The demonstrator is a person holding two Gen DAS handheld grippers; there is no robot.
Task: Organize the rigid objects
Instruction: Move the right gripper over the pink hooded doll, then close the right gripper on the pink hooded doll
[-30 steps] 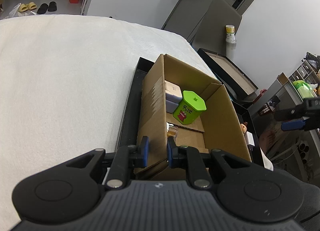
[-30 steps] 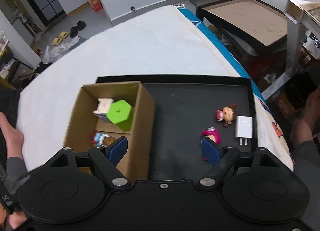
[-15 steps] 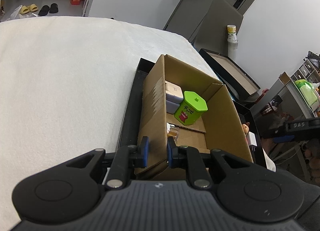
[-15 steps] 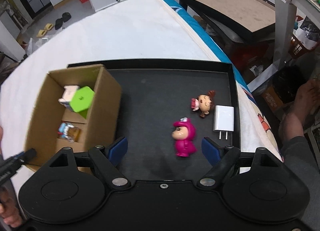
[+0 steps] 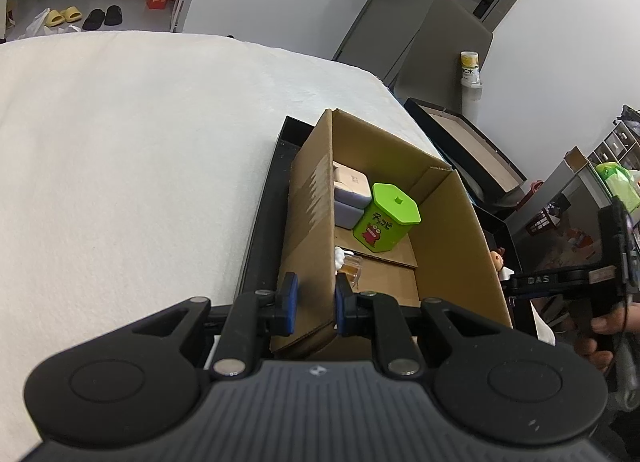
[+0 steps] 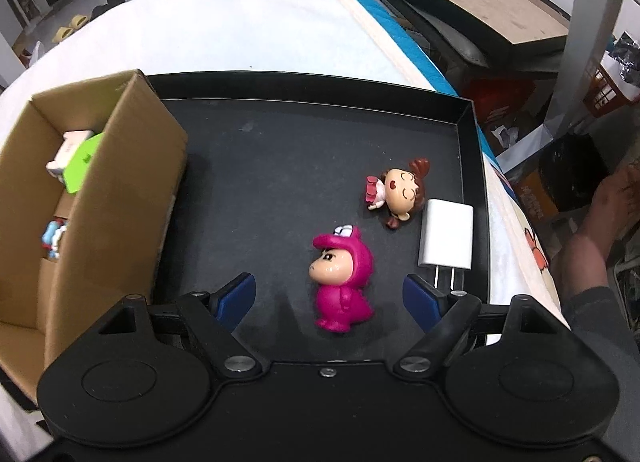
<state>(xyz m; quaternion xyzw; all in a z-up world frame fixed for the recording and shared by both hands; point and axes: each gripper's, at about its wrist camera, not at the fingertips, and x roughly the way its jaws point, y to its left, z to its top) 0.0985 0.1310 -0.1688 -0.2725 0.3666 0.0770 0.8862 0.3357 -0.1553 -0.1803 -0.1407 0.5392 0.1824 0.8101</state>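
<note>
Between your right gripper's (image 6: pixel 329 298) wide-apart fingers lay the pink figure (image 6: pixel 342 280), on its back on the black tray (image 6: pixel 466 114), just ahead of the blue pads (image 6: pixel 236 296) and a little right of the midline. Its long axis ran roughly along the gripper's line of sight, head away from you and feet toward you, so the fingers stood on either side of its body and, as I judge it, closing them would have met its flanks. Just beyond it to the right lay the doll with brown hair (image 6: pixel 396 192), and beside that the white charger (image 6: pixel 446 236), prongs toward you, near the tray's right wall.

Your left gripper (image 5: pixel 313 304) was clamped on the near left wall of the cardboard box (image 5: pixel 310 230), one pad outside and one inside, steadying it; the right gripper was plainly the nearer to the pink figure.

From the left wrist you could see into the box: a green hexagonal tin (image 5: pixel 386 222), two pale cases (image 5: pixel 352 192) and a small clear bottle (image 5: pixel 349 270). That view hid the pink figure, which only the right wrist showed.
</note>
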